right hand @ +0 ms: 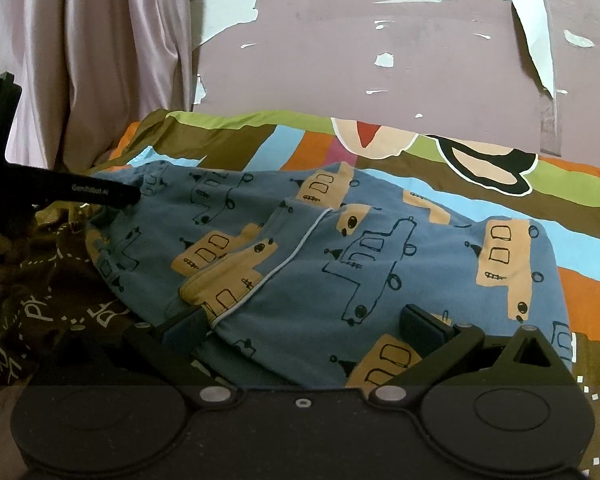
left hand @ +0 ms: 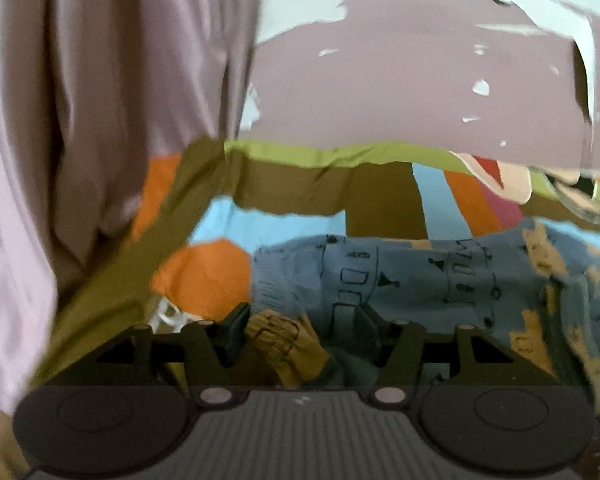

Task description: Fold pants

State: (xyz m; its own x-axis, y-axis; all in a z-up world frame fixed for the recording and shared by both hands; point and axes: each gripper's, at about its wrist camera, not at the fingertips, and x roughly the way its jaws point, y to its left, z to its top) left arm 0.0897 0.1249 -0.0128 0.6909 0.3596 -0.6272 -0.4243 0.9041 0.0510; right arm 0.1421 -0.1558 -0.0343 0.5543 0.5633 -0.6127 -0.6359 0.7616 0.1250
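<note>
The blue cotton pants printed with tan and outlined toy trucks (right hand: 340,248) lay in a rounded heap on the striped, many-coloured bedsheet (right hand: 580,292), close under a mauve wall with peeling paint (right hand: 340,60), and their long axis ran roughly across the right wrist view, from the gathered end at the left to the broad end at the right. The right gripper (right hand: 304,326) sat directly over the near edge of the heap, its jaws spread wide with the cloth lying between them; one finger (right hand: 186,326) touched a fold with pale piping, yet the pads did not appear to pinch anything. The left gripper (left hand: 296,328) came in from the left end of the garment, so each hand was nearer its own end. Its jaws stood partly apart, and a crumpled tan-brown bit of fabric (left hand: 284,344) lay between them, though I could not tell whether the pads pressed on it or whether it belonged to the pants. The left wrist picture was smeared, so the print there was hard to read. The waistband, the leg ends and the far side of the heap were hidden, as was the person. A pale pink curtain (right hand: 80,60) hung at the left.
</note>
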